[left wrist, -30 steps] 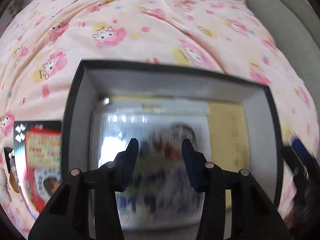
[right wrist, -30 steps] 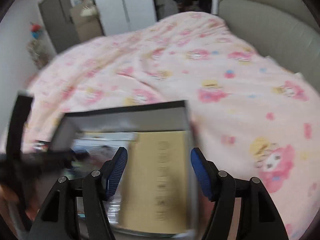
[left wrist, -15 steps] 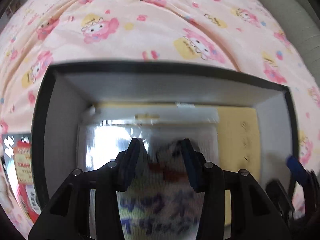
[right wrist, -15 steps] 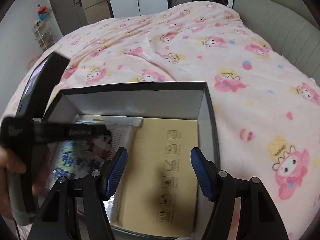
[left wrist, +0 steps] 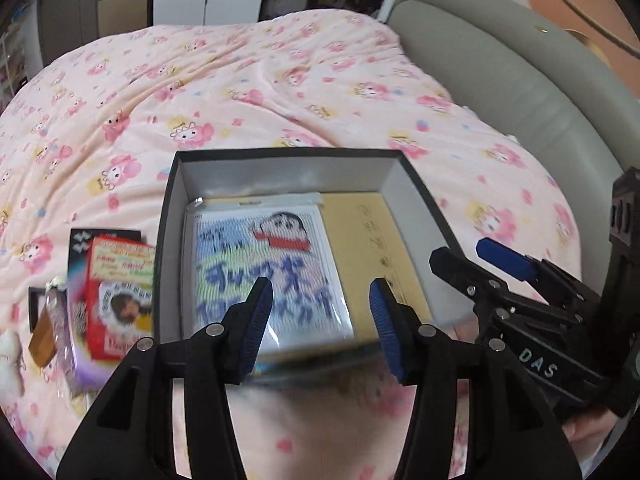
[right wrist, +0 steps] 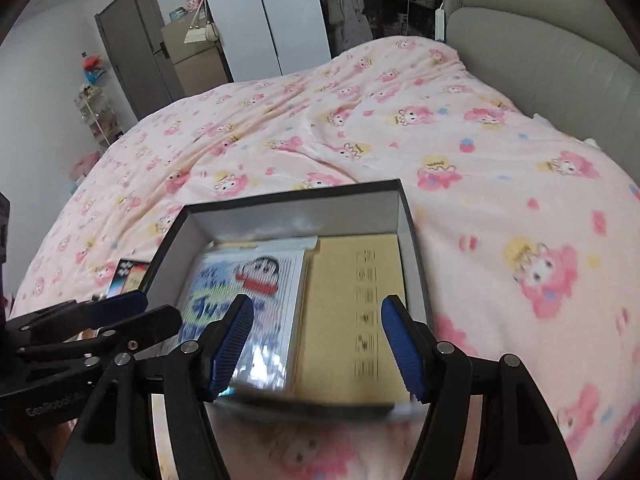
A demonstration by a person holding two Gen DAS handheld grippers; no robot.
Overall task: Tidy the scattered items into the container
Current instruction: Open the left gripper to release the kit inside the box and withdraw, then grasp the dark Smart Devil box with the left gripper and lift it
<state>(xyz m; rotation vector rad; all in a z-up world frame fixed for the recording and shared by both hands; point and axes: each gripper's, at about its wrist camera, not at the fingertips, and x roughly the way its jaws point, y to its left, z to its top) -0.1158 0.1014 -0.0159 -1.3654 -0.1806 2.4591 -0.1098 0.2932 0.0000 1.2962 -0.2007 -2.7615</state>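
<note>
The left gripper [left wrist: 320,320] was opening, nothing between its jaws; the right gripper [right wrist: 318,350] stood wide apart, empty. Both hung above the black box [left wrist: 170,208] on the pink bedspread [left wrist: 240,80], which held a cartoon-printed packet [left wrist: 264,272] beside a tan card [left wrist: 380,248]. Blurred red packets [left wrist: 116,292] lay left of it.

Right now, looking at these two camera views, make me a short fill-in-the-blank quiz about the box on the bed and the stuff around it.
1. The cartoon packet lies inside the black ____.
2. Beside that packet, the box also holds a flat ____-coloured card.
3. The red packet lies on the blanket, ____ the box.
4. The left gripper holds ____ between its fingers while its jaws are opening.

Missing words: box; tan; outside; nothing
</note>
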